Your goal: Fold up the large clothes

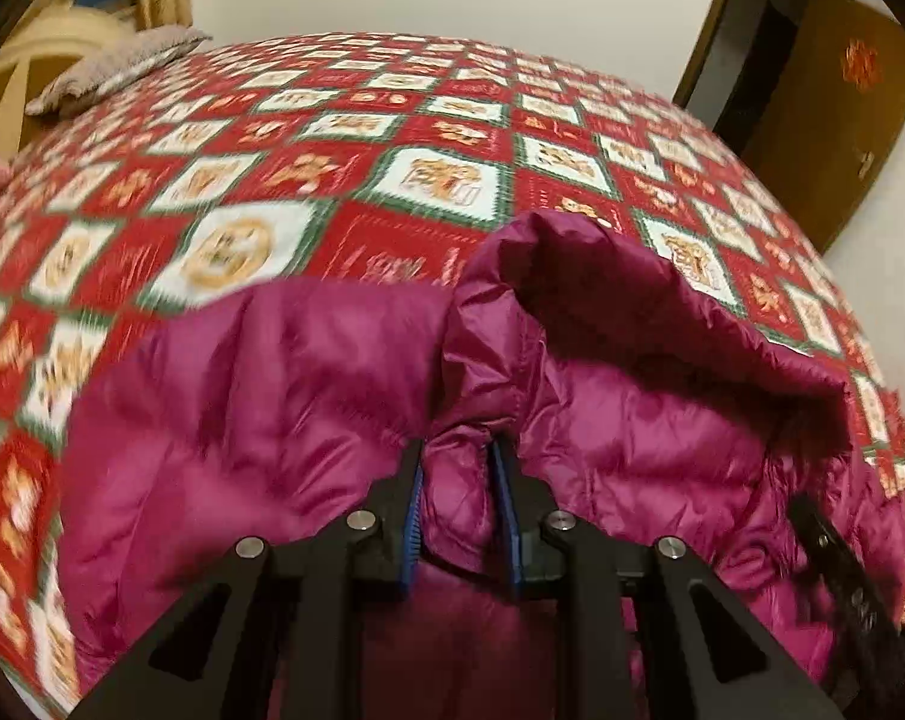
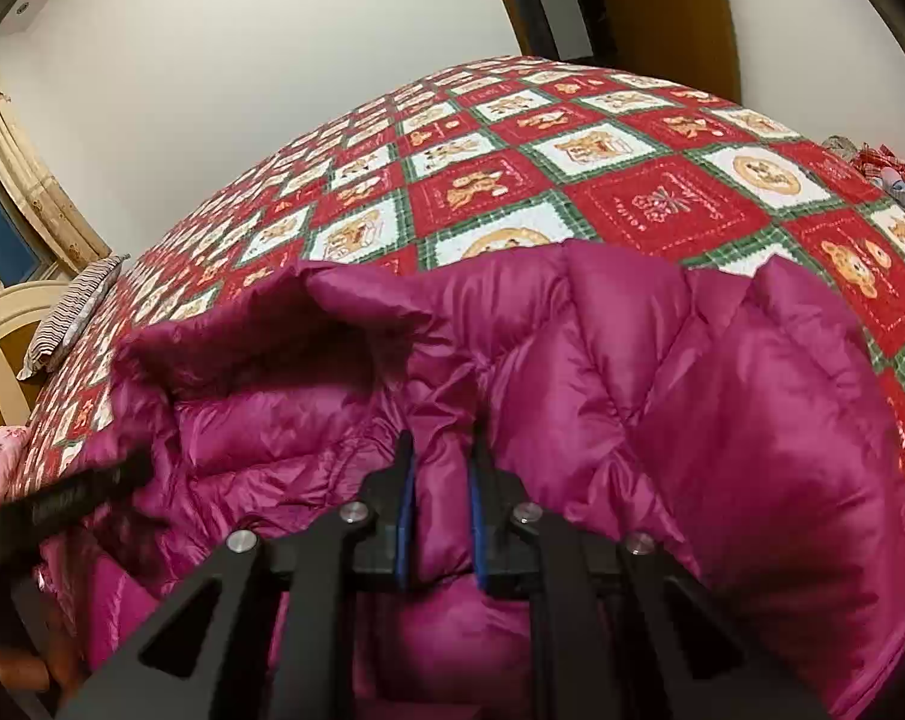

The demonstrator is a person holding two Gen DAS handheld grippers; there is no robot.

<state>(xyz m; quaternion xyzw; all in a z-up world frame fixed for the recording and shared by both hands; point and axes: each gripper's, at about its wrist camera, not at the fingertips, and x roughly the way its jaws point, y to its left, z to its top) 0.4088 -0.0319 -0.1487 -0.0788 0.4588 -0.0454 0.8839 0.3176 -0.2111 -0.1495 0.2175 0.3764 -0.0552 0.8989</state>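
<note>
Left wrist view: magenta quilted puffer jacket (image 1: 308, 396) on red-and-white patchwork bedspread (image 1: 344, 138), blurred; fold pinched in left gripper (image 1: 457, 450); hem cut off.
Right wrist view: right gripper (image 2: 440, 444) clamped on jacket fold; hood interior shadowed.

A puffer jacket (image 2: 662, 396) lies on the near part of a quilt-covered bed (image 2: 572, 138), hood (image 1: 632, 312) between two grippers; a pillow (image 1: 116, 69) rests at the bed's far left corner, a door (image 2: 662, 0) stands behind.
</note>
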